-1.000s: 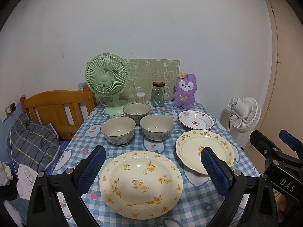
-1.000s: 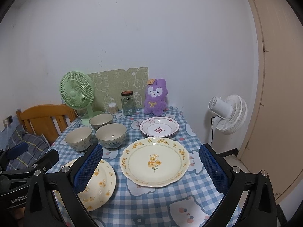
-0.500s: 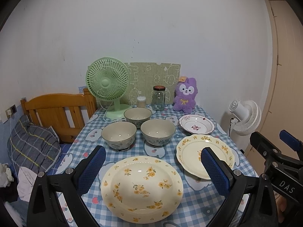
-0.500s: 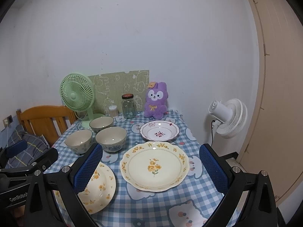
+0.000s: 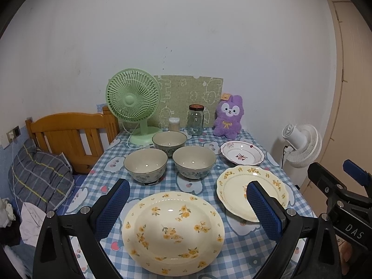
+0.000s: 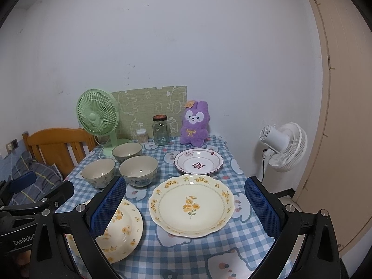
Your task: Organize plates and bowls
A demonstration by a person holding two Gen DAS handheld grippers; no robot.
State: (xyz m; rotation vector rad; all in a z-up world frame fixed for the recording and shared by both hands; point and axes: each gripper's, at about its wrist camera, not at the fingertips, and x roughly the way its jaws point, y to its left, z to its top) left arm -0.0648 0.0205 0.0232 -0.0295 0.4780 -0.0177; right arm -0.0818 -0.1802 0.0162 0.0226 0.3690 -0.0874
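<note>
— Where did the dishes sit relative to the two tools?

— The left gripper (image 5: 188,205) hovered with its blue pads spread wide, nothing between them; the large yellow-flowered plate (image 5: 173,231) lay flat directly below and ahead of it. The right gripper (image 6: 186,205) was likewise spread apart and empty, with the scalloped plate (image 6: 191,205) flat on the checked tablecloth (image 6: 200,253) just ahead between its fingers.

— And further out?

— Beyond the scalloped plate lay the small pink-rimmed plate (image 6: 198,164). Ahead of the left gripper, three bowls (image 5: 194,161) stood upright in a close triangle, mouths up, one behind the other two.

— Any long axis or pointing direction?

— None to speak of; all were round. The flower sprig on the scalloped plate had its stem towards the right gripper.

— Any writing?

— "DAS" on the right gripper's body seen from the left camera, and "GenRobo", cut off, on the left gripper's body seen from the right camera.

— What stood at the far edge?

— A green fan (image 5: 133,103), a glass jar (image 5: 196,119) and a purple plush (image 5: 227,117), against the wall.
</note>
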